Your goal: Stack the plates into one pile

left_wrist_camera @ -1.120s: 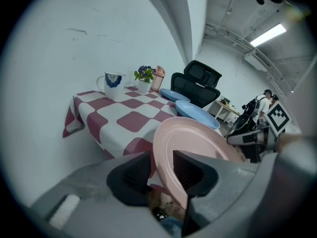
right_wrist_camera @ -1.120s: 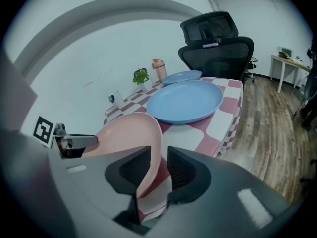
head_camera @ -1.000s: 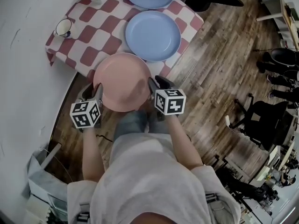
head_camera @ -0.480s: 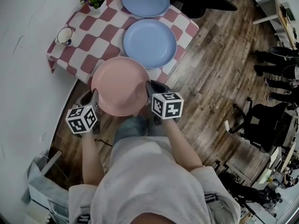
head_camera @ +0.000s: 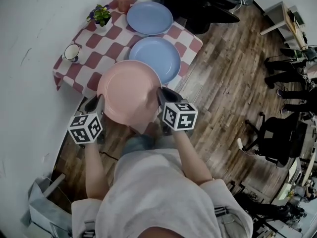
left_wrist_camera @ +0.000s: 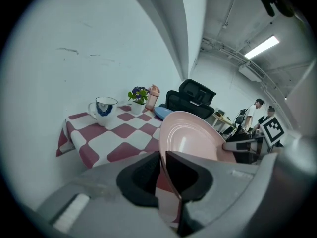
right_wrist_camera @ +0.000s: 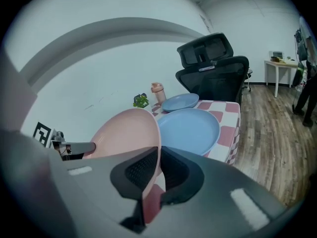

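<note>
Holding the pink plate (head_camera: pixel 130 90) by two opposite edges, hollow side up. In the left gripper (left_wrist_camera: pixel 162 155): clenched on the plate's rim after just closing, with a pad pressed to each face. In the right gripper (right_wrist_camera: pixel 159 152): likewise just closed, pinching the opposite rim between ribbed pads. Spanning the gap between the two grippers, clear above the near edge of the checked tablecloth (head_camera: pixel 84 66).

Just ahead of the right gripper's tips, past the pink rim: a blue plate (head_camera: pixel 154 59), flat on the cloth. Farther ahead along the same line: a second blue plate (head_camera: pixel 149 18), apart from the first. Behind that far plate, as seen from the right gripper: a black office chair (right_wrist_camera: pixel 213 63).

Ahead of the left gripper and off to its outer side: a white mug (left_wrist_camera: pixel 103 108) with a dark blue pattern, upright near the cloth's corner. Beyond the mug from the left gripper: a small potted plant (left_wrist_camera: pixel 138 95) and a pink bottle (left_wrist_camera: pixel 152 97), side by side at the far end of the table. Beneath both grippers: wooden floor (head_camera: pixel 223 93).
</note>
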A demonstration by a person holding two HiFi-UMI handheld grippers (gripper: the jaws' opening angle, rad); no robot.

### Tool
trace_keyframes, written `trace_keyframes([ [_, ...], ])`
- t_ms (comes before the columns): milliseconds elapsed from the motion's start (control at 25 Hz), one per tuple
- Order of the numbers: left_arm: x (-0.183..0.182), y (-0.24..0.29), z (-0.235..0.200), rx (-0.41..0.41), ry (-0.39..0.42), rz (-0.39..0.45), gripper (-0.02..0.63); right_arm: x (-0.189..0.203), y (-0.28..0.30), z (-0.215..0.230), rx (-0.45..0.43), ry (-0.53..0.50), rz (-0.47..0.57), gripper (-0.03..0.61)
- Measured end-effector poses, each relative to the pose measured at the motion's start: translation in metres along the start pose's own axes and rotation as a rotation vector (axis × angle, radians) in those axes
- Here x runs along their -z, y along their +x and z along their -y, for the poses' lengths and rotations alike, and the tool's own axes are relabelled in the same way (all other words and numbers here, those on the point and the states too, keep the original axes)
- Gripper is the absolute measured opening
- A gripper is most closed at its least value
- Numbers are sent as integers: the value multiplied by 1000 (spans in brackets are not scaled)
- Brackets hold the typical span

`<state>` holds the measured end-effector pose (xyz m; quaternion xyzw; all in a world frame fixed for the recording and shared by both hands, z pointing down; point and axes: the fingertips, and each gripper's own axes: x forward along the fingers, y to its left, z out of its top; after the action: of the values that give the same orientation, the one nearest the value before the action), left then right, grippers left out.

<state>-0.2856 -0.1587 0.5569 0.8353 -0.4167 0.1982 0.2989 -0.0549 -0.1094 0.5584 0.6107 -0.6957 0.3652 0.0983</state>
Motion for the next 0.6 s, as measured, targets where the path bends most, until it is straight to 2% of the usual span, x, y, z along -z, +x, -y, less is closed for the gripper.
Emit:
trace_keyframes([
  [600,-61,59,76,138,134,7,43,-58,-40,68,121,41,131,18],
])
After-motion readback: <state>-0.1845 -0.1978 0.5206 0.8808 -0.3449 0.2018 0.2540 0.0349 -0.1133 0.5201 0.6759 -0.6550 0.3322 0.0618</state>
